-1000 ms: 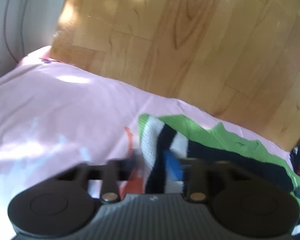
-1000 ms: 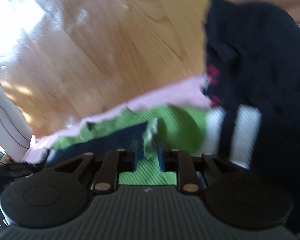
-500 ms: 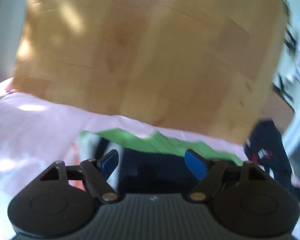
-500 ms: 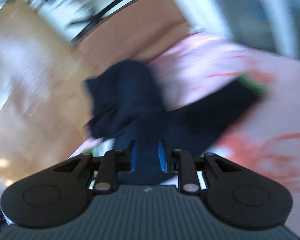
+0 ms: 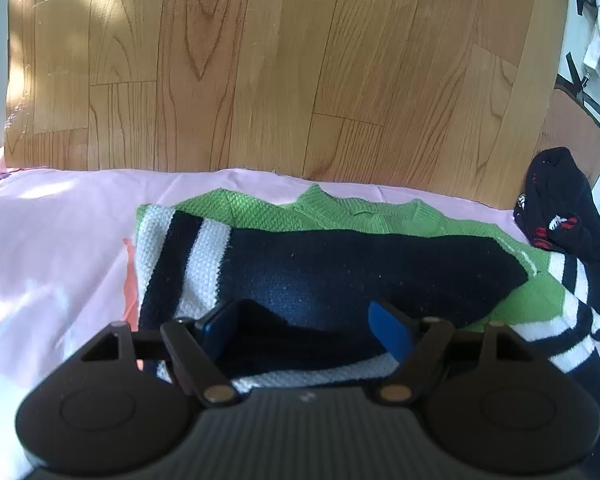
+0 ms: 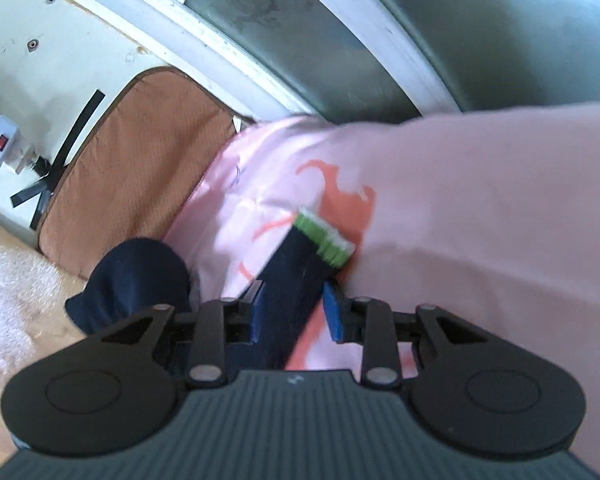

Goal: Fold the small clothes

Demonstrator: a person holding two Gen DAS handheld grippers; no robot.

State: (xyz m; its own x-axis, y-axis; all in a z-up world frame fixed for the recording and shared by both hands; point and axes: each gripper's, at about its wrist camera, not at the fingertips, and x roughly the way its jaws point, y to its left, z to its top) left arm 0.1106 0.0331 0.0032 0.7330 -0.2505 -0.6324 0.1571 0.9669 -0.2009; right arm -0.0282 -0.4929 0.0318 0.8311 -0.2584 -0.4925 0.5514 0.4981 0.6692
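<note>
Left wrist view: left gripper (image 5: 306,330) spread open, empty, over green-navy knit sweater (image 5: 340,272) lying on pink sheet (image 5: 52,248). Right gripper (image 6: 296,312), jaws just been opening, navy sleeve (image 6: 296,276) between its pads.

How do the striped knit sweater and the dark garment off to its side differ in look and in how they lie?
The sweater is green, navy and white with bold stripes; the dark garment is nearly all black with small red and white marks. The sweater lies spread and partly folded on the pink sheet; the dark garment sits bunched at the sheet's edge. Both rest on the pink sheet, touching each other.
</note>
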